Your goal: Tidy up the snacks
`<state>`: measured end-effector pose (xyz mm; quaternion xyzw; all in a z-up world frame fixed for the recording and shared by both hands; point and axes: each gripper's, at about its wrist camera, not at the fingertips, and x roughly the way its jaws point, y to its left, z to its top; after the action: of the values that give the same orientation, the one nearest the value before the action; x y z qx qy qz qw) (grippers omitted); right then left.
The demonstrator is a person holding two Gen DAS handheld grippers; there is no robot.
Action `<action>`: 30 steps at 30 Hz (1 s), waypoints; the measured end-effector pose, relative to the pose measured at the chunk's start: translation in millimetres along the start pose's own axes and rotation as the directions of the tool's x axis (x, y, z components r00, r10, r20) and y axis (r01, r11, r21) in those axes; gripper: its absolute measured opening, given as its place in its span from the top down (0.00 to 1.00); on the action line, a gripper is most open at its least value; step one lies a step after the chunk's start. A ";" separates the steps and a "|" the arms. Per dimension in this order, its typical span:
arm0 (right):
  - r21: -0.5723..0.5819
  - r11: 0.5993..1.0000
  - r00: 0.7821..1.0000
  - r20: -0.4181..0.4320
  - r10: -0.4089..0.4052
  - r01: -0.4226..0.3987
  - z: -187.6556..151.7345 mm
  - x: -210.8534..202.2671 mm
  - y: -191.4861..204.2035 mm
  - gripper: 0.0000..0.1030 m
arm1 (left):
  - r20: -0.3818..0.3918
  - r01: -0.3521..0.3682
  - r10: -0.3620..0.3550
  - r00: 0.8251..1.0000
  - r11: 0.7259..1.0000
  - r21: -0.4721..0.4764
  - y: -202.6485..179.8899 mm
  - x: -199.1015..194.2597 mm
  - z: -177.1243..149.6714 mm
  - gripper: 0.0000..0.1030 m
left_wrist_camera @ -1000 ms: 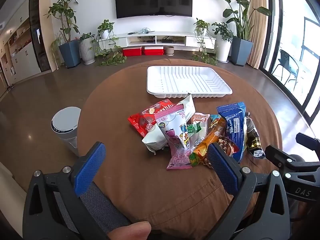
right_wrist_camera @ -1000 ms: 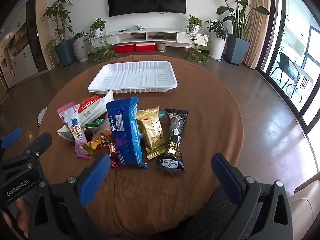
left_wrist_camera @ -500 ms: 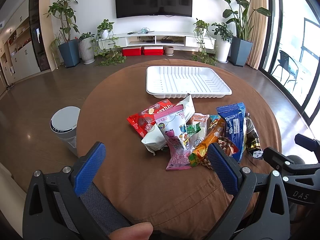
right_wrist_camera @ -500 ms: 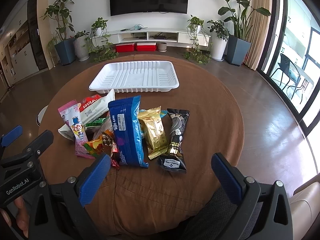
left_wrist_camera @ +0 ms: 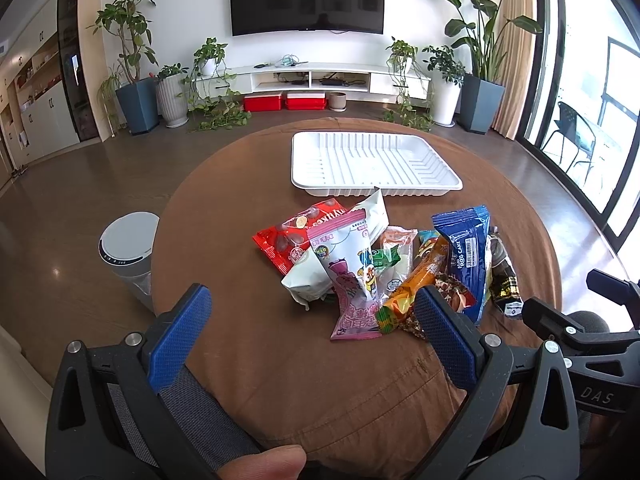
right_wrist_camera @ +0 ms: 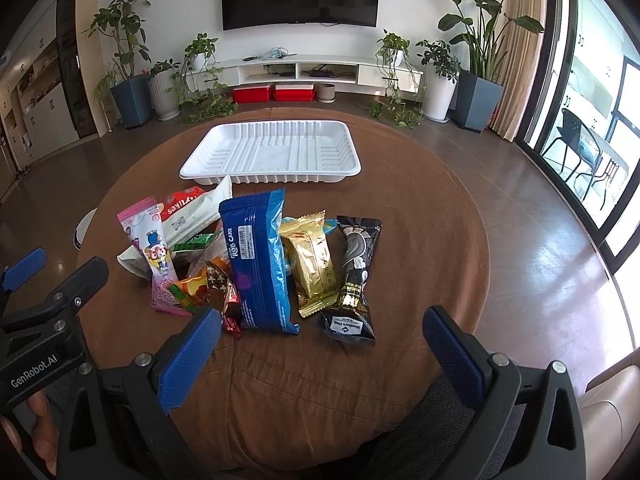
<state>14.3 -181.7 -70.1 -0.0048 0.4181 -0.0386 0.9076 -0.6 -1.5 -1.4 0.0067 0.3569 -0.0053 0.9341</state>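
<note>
Both tools are held low at the near edge of the round table (right_wrist_camera: 420, 208), the left gripper (left_wrist_camera: 312, 334) and the right gripper (right_wrist_camera: 322, 354) each spread wide with nothing between the blue pads. The snack pile (right_wrist_camera: 248, 256) is seen at the frame centre in the right wrist view, just below the white tray (right_wrist_camera: 272, 152), which holds nothing yet. Because the packets overlap and lean on one another, a neighbour could be dragged or toppled when one is pulled, and glossy film could slip from the pads. The blue roll cake pack (right_wrist_camera: 258, 264) is propped over a gold pouch (right_wrist_camera: 312, 264); a black wrapper (right_wrist_camera: 354, 276) lies beside them.
</note>
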 end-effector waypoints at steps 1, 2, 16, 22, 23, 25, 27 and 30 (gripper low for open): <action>0.000 1.000 1.000 0.000 0.000 0.000 0.0 0.1 0.2 0.00 | 0.000 0.000 0.000 1.000 1.000 0.000 0.0 0.0 0.0 0.00; -0.001 1.000 1.000 0.000 -0.001 0.001 0.0 0.2 0.5 0.00 | 0.000 -0.001 0.001 1.000 1.000 0.001 -0.4 0.2 -0.2 0.00; -0.004 1.000 1.000 -0.006 0.001 -0.001 -2.0 -0.1 3.9 0.00 | -0.001 0.001 -0.001 1.000 1.000 -0.002 -0.5 1.4 0.2 0.00; -0.004 1.000 1.000 -0.007 0.001 -0.001 -1.9 0.0 3.7 0.00 | -0.002 0.001 -0.001 1.000 1.000 -0.003 -0.3 1.5 0.2 0.00; -0.004 1.000 1.000 -0.007 0.001 -0.001 -2.2 0.1 4.4 0.00 | -0.002 0.001 -0.001 1.000 1.000 -0.003 -0.6 1.6 0.0 0.00; -0.004 1.000 1.000 -0.007 0.002 -0.002 -1.9 0.0 3.5 0.00 | -0.001 0.001 -0.001 1.000 1.000 -0.003 -0.2 1.4 0.1 0.00; -0.004 1.000 1.000 -0.007 0.001 -0.001 -2.0 0.1 3.6 0.00 | -0.002 0.001 -0.001 1.000 1.000 -0.003 -0.5 1.7 -0.1 0.00; -0.003 1.000 1.000 -0.007 0.001 -0.002 -1.9 0.2 3.4 0.00 | -0.002 0.002 -0.002 1.000 1.000 -0.003 -1.3 2.0 0.1 0.00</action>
<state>13.3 -178.3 -71.6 -0.0058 0.4214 -0.0373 0.9061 0.9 -2.8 -2.6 0.0051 0.3578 -0.0057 0.9338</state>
